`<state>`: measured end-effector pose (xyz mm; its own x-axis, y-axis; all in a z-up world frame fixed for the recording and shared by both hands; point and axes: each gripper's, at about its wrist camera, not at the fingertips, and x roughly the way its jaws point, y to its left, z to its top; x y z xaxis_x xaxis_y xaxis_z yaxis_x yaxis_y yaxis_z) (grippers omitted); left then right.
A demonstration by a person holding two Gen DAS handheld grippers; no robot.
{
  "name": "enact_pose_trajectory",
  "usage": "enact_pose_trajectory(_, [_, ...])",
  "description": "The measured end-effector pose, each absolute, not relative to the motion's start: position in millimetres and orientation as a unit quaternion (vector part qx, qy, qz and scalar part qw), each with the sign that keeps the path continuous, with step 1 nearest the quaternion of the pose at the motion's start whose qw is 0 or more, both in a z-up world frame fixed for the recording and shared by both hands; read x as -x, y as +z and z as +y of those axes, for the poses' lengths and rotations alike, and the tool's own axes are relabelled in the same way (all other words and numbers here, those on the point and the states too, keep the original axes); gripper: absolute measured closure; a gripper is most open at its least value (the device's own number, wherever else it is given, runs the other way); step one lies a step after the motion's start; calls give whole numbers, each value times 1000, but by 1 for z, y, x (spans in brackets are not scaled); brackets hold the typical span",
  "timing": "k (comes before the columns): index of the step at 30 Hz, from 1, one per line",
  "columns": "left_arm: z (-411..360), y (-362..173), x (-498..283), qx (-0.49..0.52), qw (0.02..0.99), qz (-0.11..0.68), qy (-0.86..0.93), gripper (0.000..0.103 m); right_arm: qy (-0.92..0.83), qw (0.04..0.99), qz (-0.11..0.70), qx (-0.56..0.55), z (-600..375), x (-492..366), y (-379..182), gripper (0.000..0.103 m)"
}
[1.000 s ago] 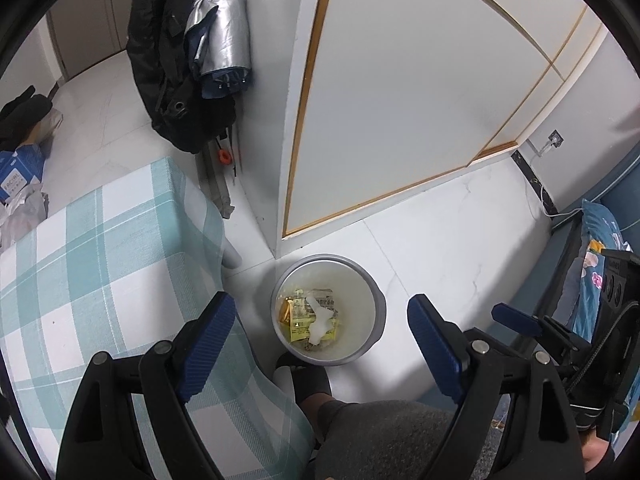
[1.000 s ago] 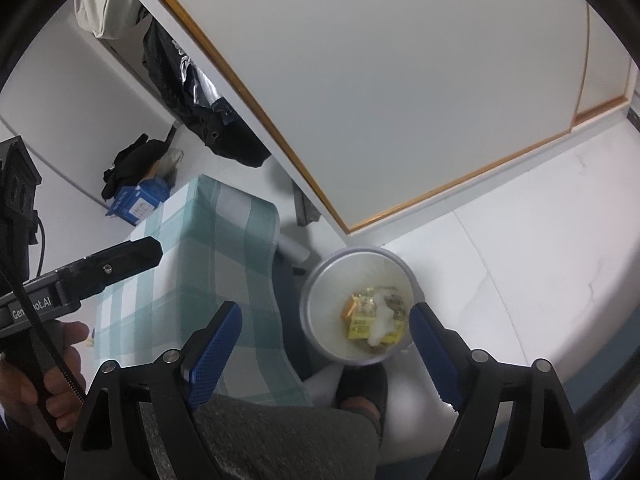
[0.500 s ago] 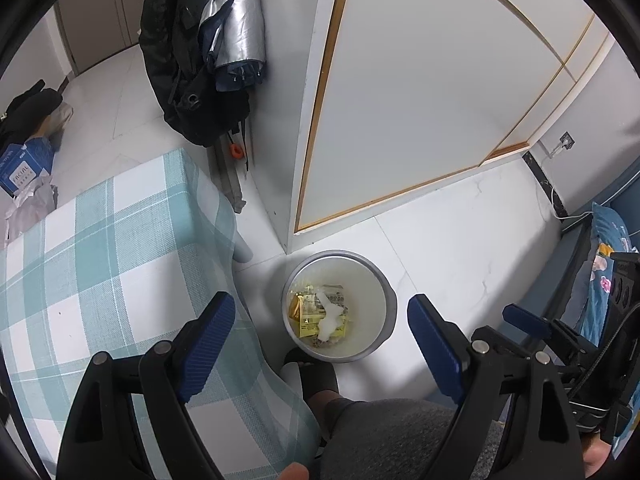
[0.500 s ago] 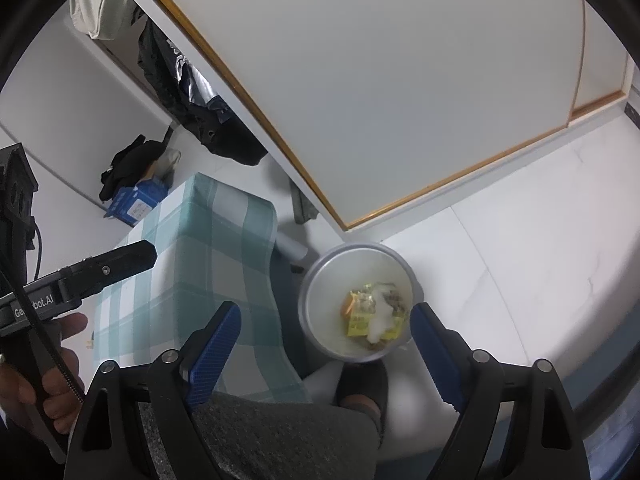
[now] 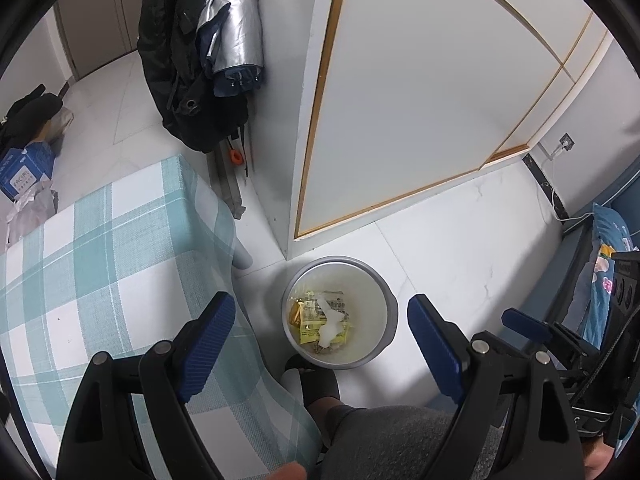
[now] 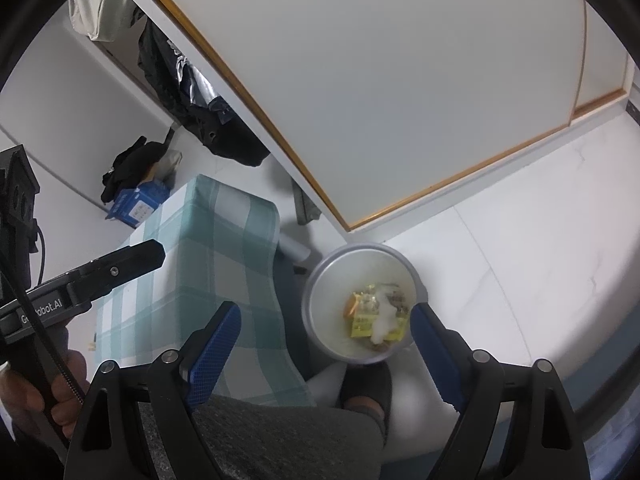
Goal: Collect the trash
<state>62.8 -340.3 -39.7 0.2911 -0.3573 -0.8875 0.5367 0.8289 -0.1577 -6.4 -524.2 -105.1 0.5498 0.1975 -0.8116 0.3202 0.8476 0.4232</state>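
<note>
Trash bin, round and grey-rimmed with a white inner wall, stands on the white tiled floor just beside the bench, which wears a teal-and-white checked cloth. Yellow wrappers and a crumpled white tissue lie at its bottom. Left gripper hangs above the bin, fingers spread wide and empty. Right gripper likewise, released, nothing between its ribbed blue pads.

Only the left view shows the silver folded umbrella over a dark jacket, and a wall socket. Only the right view shows the hand gripping the left tool. A slippered foot is partly hidden by a grey trouser leg. Wrapper print is illegible.
</note>
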Motion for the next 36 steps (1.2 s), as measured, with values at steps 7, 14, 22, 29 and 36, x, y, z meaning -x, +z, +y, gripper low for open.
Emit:
enact_pose_trajectory(7, [-341, -38, -65, -82, 801, 525, -278, 17, -38, 835, 475, -275, -523, 5, -106, 16])
enact_pose_trajectory(14, [-341, -36, -64, -82, 803, 520, -281, 17, -40, 837, 473, -274, -521, 5, -106, 16])
enact_pose_trajectory(22, [-341, -37, -65, -80, 802, 522, -280, 17, -44, 837, 472, -274, -522, 6, -106, 16])
enact_pose_trajectory(29, [-340, -37, -65, -81, 801, 522, -280, 17, -45, 837, 472, -275, -523, 6, -106, 16])
enact_pose_trajectory(36, [-338, -34, -66, -69, 804, 519, -281, 17, -47, 836, 472, -275, -524, 5, -106, 16])
